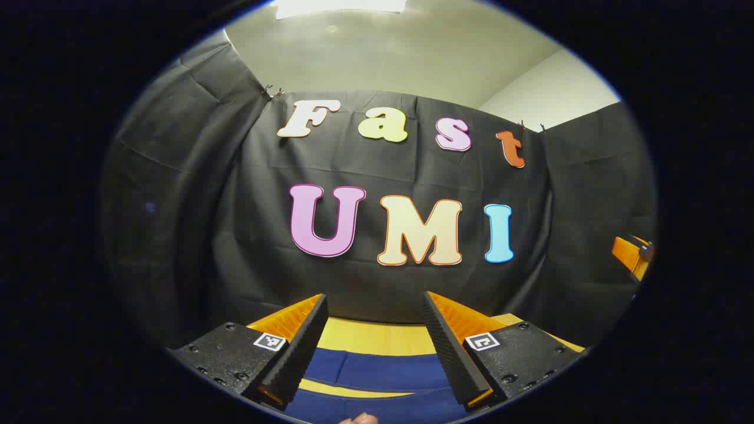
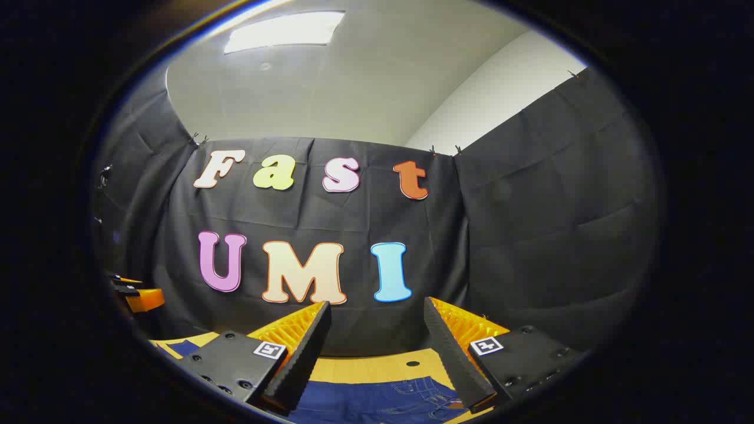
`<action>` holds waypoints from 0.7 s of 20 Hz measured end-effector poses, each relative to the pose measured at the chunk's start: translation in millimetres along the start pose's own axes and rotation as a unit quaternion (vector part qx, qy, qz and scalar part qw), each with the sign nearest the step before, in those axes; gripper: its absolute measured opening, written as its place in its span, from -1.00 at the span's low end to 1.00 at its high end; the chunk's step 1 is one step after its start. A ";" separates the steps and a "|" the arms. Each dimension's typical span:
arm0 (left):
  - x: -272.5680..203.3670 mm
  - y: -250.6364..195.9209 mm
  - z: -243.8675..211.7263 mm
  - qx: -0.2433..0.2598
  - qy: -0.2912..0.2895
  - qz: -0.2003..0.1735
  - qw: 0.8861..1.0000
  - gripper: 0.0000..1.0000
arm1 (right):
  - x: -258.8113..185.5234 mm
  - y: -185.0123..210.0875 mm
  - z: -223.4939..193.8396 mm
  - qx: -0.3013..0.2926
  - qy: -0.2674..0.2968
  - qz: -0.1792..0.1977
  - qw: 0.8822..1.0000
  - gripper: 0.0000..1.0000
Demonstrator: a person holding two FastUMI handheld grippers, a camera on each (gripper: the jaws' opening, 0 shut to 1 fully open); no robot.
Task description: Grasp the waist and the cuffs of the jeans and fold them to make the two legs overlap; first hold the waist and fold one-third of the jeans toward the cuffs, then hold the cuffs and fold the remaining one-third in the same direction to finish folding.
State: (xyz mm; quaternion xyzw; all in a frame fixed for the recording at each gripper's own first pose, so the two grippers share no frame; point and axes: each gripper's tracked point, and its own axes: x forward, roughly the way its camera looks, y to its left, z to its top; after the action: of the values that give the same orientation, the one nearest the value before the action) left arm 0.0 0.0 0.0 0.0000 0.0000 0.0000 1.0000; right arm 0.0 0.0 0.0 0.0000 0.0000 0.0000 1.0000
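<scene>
**Jeans flat, both tongs apart, first grasp not yet made**

Left gripper view: left gripper (image 1: 375, 338) held level above the wooden table (image 1: 377, 337), fingers spread wide, nothing between them. Jeans (image 1: 383, 371) flat below, two blue legs side by side with a strip of table between. Probably best to dip low and pinch one layer edge cleanly.

Right gripper view: right gripper (image 2: 377, 344) likewise spread and empty, above stitched denim (image 2: 377, 400), likely the waist end. Worth descending together, gripping deep enough to avoid slipping.
</scene>
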 end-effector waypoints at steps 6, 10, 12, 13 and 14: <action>-8.1 6.7 -3.5 0.009 0.002 0.005 1.000 0.86 | -3.8 2.6 -0.4 -0.004 0.001 0.004 1.000 0.92; -14.7 16.7 -7.3 0.013 0.005 0.013 1.000 0.89 | -7.3 6.7 -5.3 -0.005 0.005 0.007 1.000 0.92; -17.5 21.2 -11.7 0.013 0.011 0.016 1.000 0.89 | -10.3 9.1 -6.8 -0.002 0.006 0.007 1.000 0.92; -19.1 24.4 -13.1 0.015 0.013 0.017 1.000 0.89 | -11.3 9.5 -7.0 -0.001 0.006 0.008 1.000 0.92; -21.2 28.5 -14.0 0.017 0.015 0.021 1.000 0.86 | -12.4 11.7 -9.3 0.000 0.008 0.009 1.000 0.92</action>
State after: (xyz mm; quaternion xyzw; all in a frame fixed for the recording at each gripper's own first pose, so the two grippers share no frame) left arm -21.2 28.5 -14.0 0.0173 0.0147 0.0206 0.9995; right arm -12.4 11.7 -9.3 0.0003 0.0076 0.0086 0.9999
